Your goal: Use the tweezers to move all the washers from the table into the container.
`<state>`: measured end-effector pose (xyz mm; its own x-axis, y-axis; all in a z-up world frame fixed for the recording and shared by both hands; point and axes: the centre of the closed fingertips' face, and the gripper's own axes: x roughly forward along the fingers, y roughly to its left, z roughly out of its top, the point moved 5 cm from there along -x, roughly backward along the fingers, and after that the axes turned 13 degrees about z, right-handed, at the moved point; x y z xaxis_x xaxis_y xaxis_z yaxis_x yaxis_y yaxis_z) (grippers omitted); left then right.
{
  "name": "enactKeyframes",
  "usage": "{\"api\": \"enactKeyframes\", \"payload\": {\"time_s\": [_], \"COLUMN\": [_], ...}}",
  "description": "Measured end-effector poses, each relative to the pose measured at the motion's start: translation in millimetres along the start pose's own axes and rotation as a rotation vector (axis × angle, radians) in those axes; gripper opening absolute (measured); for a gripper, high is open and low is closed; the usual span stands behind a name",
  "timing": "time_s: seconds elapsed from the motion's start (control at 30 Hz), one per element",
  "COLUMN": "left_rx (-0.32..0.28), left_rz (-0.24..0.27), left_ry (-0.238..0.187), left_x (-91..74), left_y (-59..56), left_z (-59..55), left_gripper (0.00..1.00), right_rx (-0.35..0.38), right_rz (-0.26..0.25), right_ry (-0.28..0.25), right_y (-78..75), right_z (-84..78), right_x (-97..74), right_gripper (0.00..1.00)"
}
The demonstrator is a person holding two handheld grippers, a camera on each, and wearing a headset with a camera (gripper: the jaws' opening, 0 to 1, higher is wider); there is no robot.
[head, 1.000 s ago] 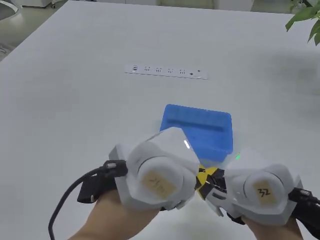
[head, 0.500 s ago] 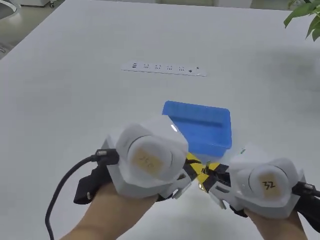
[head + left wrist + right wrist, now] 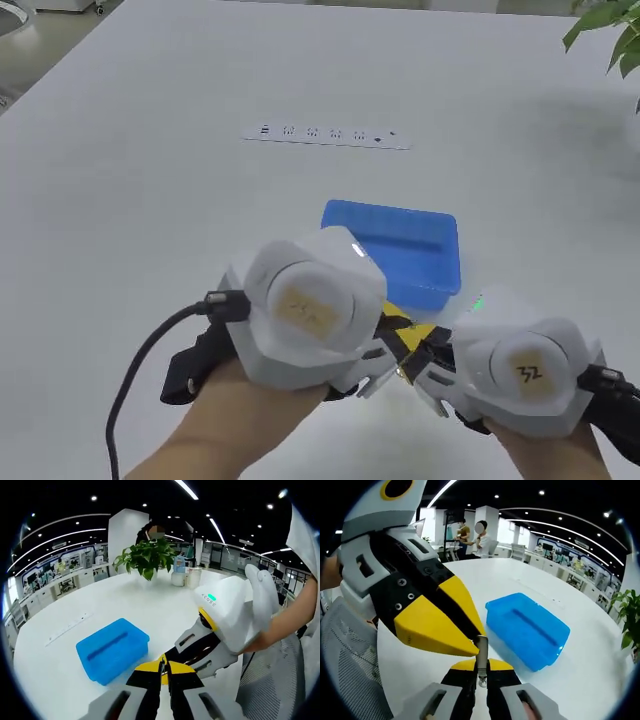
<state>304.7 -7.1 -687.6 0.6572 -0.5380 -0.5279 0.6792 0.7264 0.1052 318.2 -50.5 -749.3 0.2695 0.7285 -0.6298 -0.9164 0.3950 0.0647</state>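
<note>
A blue container (image 3: pixel 400 235) sits on the white table (image 3: pixel 150 200) just beyond both grippers. My left gripper (image 3: pixel 393 335) and right gripper (image 3: pixel 412 352) are held tip to tip in front of it. In the right gripper view, my right gripper (image 3: pixel 480 669) is shut on thin metal tweezers (image 3: pixel 481 650), and the left gripper's yellow jaws meet the tweezers' upper end. In the left gripper view, my left gripper (image 3: pixel 162 666) is shut with a thin dark tip between its jaws. The container (image 3: pixel 112 650) (image 3: pixel 530 630) looks empty.
A white power strip (image 3: pixel 325 135) lies flat on the table behind the container. A potted plant (image 3: pixel 605 30) stands at the far right corner. A black cable (image 3: pixel 150 360) trails from the left gripper. People sit at a far desk (image 3: pixel 470 535).
The left gripper dipped toward me, then came back up and right, staying against the right gripper's tips. The right gripper barely moved. The head view shifted slightly.
</note>
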Motion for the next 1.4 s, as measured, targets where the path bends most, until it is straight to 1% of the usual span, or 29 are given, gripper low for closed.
{"api": "enactKeyframes", "payload": {"time_s": [0.03,0.1,0.2,0.23,0.27,0.3,0.37,0.4,0.47,0.5,0.63,0.7,0.77,0.83,0.9,0.97,1.03,1.13,1.27,1.4], "left_rx": [0.002,-0.019,-0.002,0.014,0.044,0.082,0.083,0.105,0.138,0.145,0.203,0.225,0.234,0.244,0.239,0.228,0.229,0.270,0.281,0.283], "left_rz": [0.003,0.003,0.005,0.005,0.006,-0.008,-0.022,-0.025,-0.047,-0.049,-0.079,-0.085,-0.094,-0.091,-0.092,-0.092,-0.090,-0.089,-0.091,-0.087], "left_ry": [0.000,0.004,0.005,0.007,0.002,-0.004,-0.004,-0.005,-0.006,-0.005,0.002,0.004,0.006,0.009,0.015,0.015,0.014,0.021,0.012,-0.014], "left_x": [0.2,1.8,1.6,1.1,0.7,-0.1,-1.0,-1.8,-2.6,-2.7,-3.5,-2.9,-2.8,-3.0,-3.9,-5.5,-6.1,-4.7,-5.4,-9.9], "left_y": [0.5,0.5,1.0,1.1,1.8,1.2,0.2,0.7,-0.3,-0.2,-1.7,-1.7,-2.4,-2.8,-3.4,-4.4,-6.9,-10.1,-9.1,-7.2], "left_z": [0.1,0.1,-0.3,-0.6,-1.0,-1.7,-2.3,-2.8,-3.7,-3.8,-3.6,-2.8,-2.1,-1.6,-2.5,-3.6,-3.9,-2.2,4.2,17.3], "left_gripper": [0.00,0.00,0.00,0.00,0.00,0.00,0.00,0.00,0.00,0.00,0.00,0.00,0.00,0.00,0.00,0.00,0.00,0.00,0.00,0.00], "right_rx": [-0.001,-0.003,0.001,-0.003,-0.007,-0.012,-0.018,-0.030,-0.085,-0.144,-0.286,-0.314,-0.341,-0.371,-0.355,-0.315,-0.312,-0.324,-0.314,-0.311], "right_rz": [-0.002,-0.002,0.002,0.004,0.005,0.017,0.041,0.055,0.087,0.111,0.179,0.201,0.209,0.199,0.198,0.203,0.204,0.194,0.173,0.151], "right_ry": [0.000,0.001,0.002,0.004,0.009,0.014,0.015,0.017,0.044,0.068,0.148,0.166,0.187,0.193,0.183,0.157,0.158,0.170,0.158,0.139], "right_y": [-0.4,-0.8,-0.8,-0.7,-0.9,-0.5,-0.4,0.0,-0.3,-0.4,-0.4,-0.4,-0.6,1.6,1.7,1.5,2.0,2.0,-0.7,-3.8], "right_z": [-0.1,-0.1,0.0,-0.1,-0.2,-0.4,-0.1,0.4,0.6,0.8,-1.0,-1.5,-2.1,-2.2,-2.9,-3.4,-3.5,-4.4,-1.4,9.1], "right_x": [0.1,0.3,0.6,0.7,0.3,0.0,-2.5,-3.8,-6.9,-7.4,-8.8,-8.1,-6.0,-4.5,-5.3,-6.6,-7.1,-8.5,-15.7,-25.2], "right_gripper": [0.03,0.03,0.03,0.03,0.04,0.04,0.05,0.06,0.07,0.08,0.08,0.07,0.06,0.06,0.05,0.04,0.04,0.04,0.04,0.04]}}
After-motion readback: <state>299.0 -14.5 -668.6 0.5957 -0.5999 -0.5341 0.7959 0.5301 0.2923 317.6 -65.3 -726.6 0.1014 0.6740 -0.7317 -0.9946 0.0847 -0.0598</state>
